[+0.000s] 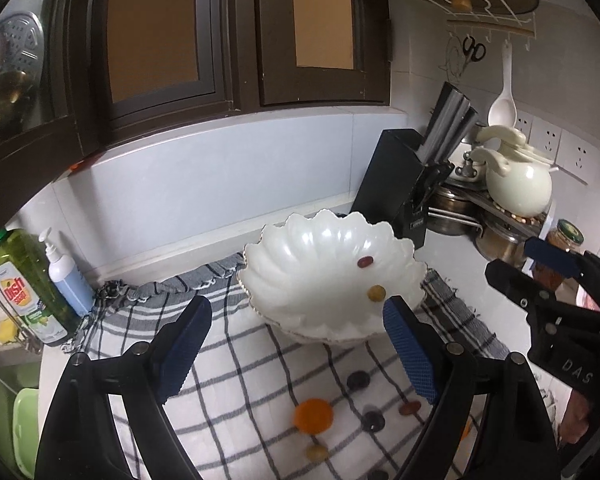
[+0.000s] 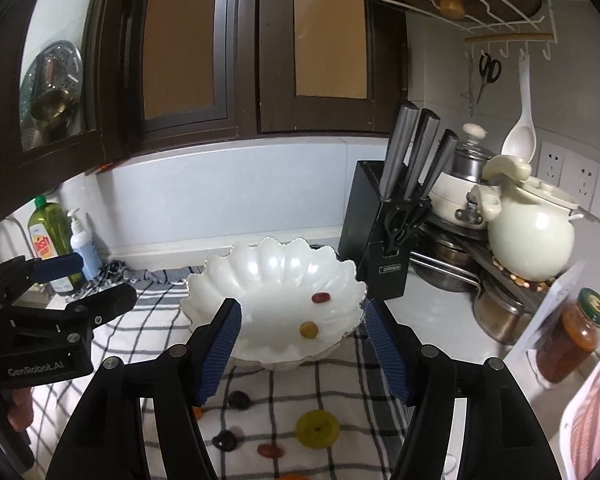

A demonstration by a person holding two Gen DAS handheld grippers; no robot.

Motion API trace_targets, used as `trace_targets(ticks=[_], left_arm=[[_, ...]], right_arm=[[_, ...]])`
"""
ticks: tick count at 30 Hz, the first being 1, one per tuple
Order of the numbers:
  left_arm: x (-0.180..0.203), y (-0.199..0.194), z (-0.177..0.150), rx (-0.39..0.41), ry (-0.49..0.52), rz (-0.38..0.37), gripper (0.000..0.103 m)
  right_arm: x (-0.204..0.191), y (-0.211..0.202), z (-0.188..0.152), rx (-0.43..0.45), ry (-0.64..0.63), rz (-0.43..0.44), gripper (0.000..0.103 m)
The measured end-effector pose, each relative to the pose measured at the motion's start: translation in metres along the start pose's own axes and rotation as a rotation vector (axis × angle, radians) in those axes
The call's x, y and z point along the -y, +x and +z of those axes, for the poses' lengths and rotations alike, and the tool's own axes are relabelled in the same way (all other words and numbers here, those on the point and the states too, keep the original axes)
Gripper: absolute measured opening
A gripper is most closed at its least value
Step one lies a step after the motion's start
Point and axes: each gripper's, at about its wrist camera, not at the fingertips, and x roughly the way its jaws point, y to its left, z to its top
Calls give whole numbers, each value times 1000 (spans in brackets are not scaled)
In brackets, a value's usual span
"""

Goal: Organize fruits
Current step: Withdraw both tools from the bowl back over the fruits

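Clearly we held both grippers' fingers (image 1: pixel 188 344) wide and empty, judging the small round orange fruit (image 1: pixel 313 421) soft, slippery, best pinched gently across its middle.

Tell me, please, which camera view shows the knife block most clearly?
The right wrist view shows the knife block best: its whole black body, three grey handles, the scissors and the front label are all visible. In the left wrist view the knife block appears smaller and more tilted, and the white bowl hides its lower corner.
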Motion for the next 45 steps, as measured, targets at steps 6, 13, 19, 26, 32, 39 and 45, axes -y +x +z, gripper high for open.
trace_targets(ticks=[6, 13, 19, 26, 32, 39, 45], left_arm=[[5, -13, -18, -10, 3, -7, 88], [9, -21, -36, -16, 1, -28, 88], [13, -28, -53, -14, 22, -40, 88], [19, -29, -75, -38, 61, -32, 88], [30, -34, -91, -10, 111, -24, 88], [39, -24, -105, -65, 124, -44, 85], [45, -15, -117, -104, 122, -62, 81]], right_arm=[[0, -15, -16, -12, 20, -4, 66], [-1, -25, -37, -31, 2, -23, 66], [-2, -33, -51, -32, -1, -22, 66], [-3, -34, -69, -69, -9, -20, 66], [-2, -30, -86, -124, 0, 5, 65], [2, -22, -102, -189, 13, 18, 65], [3, -12, -117, -242, 7, 36, 65]])
